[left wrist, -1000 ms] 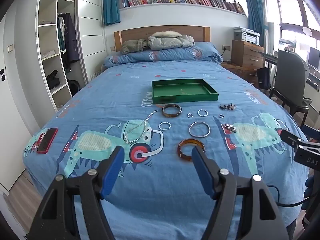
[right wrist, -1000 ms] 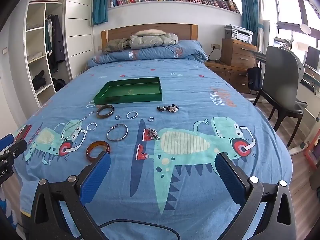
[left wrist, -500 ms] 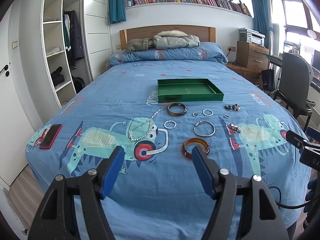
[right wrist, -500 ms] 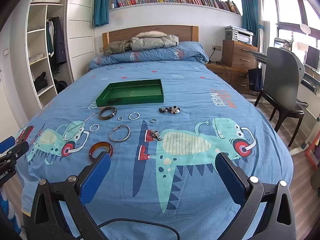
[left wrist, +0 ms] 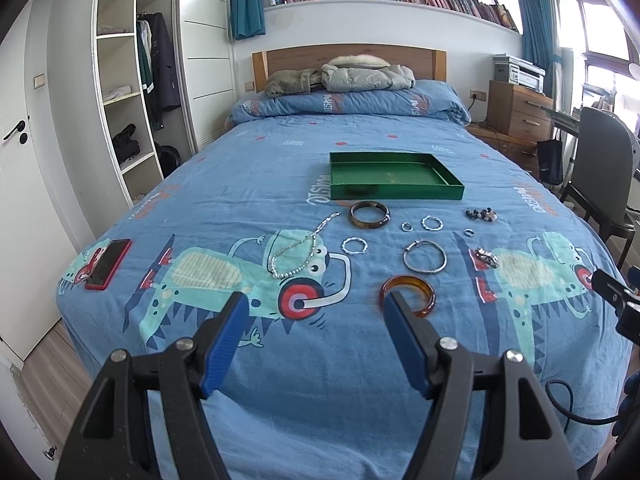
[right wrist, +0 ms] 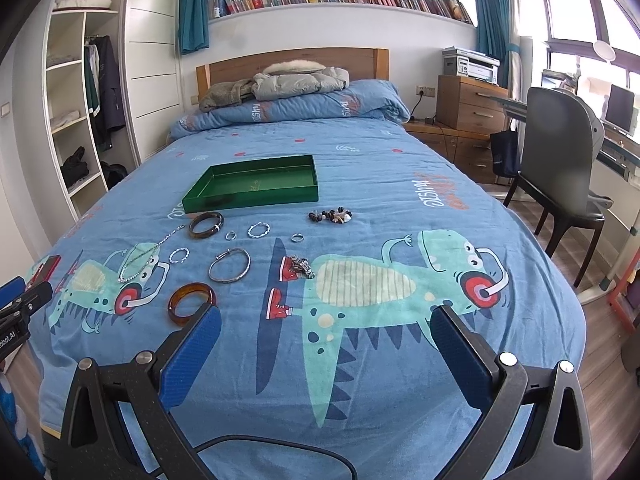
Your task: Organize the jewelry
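An empty green tray (left wrist: pixel 394 177) (right wrist: pixel 256 184) lies mid-bed. In front of it lie an amber bangle (left wrist: pixel 408 290) (right wrist: pixel 191 303), a dark bangle (left wrist: pixel 369 215) (right wrist: pixel 205 224), a silver bangle (left wrist: pixel 425 256) (right wrist: pixel 229 265), a bead necklace (left wrist: pixel 296 254) (right wrist: pixel 140 262), several small rings, a bead bracelet (left wrist: pixel 481 214) (right wrist: pixel 330 215) and a metal piece (left wrist: pixel 486 257) (right wrist: pixel 301 266). My left gripper (left wrist: pixel 316 312) is open and empty above the bed's near end, just short of the amber bangle. My right gripper (right wrist: pixel 326 324) is wide open and empty, to the right.
A red phone (left wrist: pixel 109 264) lies on the bed's left edge. A wardrobe with open shelves (left wrist: pixel 128 92) stands left. A chair (right wrist: pixel 560 168), desk and wooden drawers (right wrist: pixel 468 100) stand right. Folded duvet and jackets (left wrist: pixel 348 76) lie at the headboard.
Both views show the bed a little farther and lower in frame; both grippers have drawn back and risen slightly. Both stay open. The jewelry has not moved.
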`<state>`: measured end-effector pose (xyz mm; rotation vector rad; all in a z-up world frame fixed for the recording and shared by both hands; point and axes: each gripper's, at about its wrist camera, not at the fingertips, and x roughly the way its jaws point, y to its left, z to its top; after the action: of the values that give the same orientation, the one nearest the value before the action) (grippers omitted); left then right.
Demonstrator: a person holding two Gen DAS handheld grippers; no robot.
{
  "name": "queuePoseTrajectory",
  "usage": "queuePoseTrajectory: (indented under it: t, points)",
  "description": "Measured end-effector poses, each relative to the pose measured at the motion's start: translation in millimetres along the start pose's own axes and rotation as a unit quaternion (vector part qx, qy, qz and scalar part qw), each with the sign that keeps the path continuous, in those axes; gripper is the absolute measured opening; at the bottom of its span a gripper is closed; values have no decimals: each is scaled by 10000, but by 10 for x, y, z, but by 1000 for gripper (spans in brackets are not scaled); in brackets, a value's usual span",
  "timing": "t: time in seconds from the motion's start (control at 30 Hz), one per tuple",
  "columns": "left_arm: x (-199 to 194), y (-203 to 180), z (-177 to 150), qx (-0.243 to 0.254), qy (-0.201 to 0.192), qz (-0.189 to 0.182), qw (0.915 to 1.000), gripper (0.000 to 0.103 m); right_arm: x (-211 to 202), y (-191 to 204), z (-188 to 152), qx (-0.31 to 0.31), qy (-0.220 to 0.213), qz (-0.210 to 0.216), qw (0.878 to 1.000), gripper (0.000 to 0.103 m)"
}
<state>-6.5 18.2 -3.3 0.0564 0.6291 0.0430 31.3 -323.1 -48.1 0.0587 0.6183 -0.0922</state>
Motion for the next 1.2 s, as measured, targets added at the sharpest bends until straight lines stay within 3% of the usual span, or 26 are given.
queuePoseTrajectory:
  t: [0.83,1.2]
  points:
    - [202,-239,36,430,-13,-33,9991,68,266,-145,-27,84,74,-47,9999,103]
    - [309,-299,118,258,67,-74,9996,68,405,-206,-17,6,109,66,9999,103]
